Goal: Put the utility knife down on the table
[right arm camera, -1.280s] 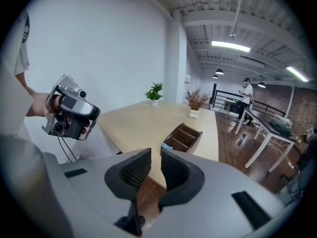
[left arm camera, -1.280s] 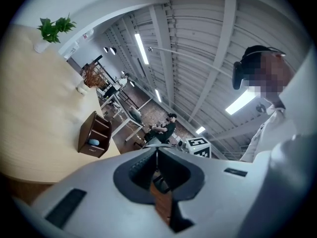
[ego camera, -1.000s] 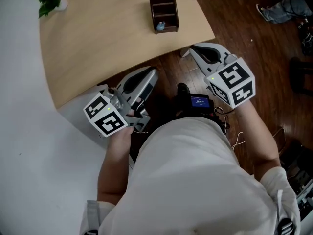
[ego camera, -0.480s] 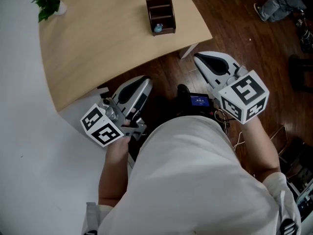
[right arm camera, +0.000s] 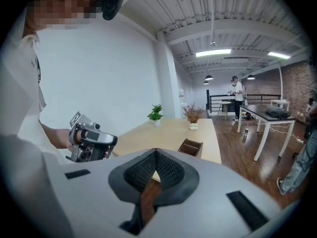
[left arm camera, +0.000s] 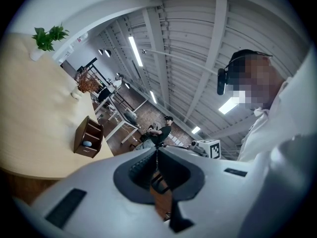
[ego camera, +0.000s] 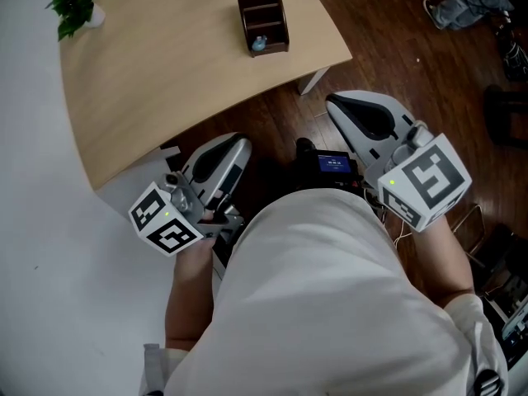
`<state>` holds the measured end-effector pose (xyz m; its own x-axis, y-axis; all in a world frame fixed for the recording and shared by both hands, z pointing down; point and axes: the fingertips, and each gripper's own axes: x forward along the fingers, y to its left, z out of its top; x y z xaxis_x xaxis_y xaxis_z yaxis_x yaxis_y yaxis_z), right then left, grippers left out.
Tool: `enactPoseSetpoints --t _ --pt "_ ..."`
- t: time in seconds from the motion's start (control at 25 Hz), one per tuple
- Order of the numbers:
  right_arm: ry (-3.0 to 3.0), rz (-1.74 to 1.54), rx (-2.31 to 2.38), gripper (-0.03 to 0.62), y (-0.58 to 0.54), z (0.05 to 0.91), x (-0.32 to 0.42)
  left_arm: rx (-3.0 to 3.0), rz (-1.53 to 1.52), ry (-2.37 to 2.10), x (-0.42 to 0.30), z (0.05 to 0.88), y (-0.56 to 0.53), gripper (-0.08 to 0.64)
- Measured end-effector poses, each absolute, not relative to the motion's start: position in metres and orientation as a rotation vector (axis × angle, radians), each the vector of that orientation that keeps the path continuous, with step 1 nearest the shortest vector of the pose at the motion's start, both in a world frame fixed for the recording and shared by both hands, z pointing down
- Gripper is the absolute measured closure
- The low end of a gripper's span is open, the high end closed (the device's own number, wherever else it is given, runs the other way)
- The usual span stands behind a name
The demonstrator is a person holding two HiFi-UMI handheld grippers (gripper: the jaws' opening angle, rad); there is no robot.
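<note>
Grippers: left gripper (ego camera: 242,143) and right gripper (ego camera: 332,102) both closed, empty, short of table (ego camera: 165,73) | Knife: none identifiable; small bluish item (ego camera: 259,44) in organiser (ego camera: 274,7), identity uncertain | Technique: confirm utility knife, grip handle mid-length, lay flat on bare tabletop.

The desk organizer (ego camera: 263,21) stands on the table (ego camera: 165,81) near its right edge, with a small round object (ego camera: 259,44) in its nearest compartment. The potted plant (ego camera: 73,5) stands at the table's far left corner. On the near side of the table's edge, over the floor (ego camera: 272,114), the left gripper (ego camera: 238,144) and right gripper (ego camera: 337,106) flank a small screen device (ego camera: 334,163).
</note>
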<state>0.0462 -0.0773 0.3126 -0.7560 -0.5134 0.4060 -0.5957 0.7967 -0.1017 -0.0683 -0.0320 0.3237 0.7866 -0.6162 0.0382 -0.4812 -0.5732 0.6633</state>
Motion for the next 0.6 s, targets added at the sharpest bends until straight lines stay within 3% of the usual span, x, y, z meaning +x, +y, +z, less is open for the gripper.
enactPoseSetpoints --t 0.36,0.6 --pt "-2.694 0.291 0.798 0.591 -0.076 0.293 0.037 2.308 -0.25 -0.802 -0.066 0.324 -0.049 0.555" --pt "-2.823 0.304 0.536 0.591 -0.022 0.262 -0.011 2.336 -0.232 -0.823 -0.068 0.307 -0.048 0.555"
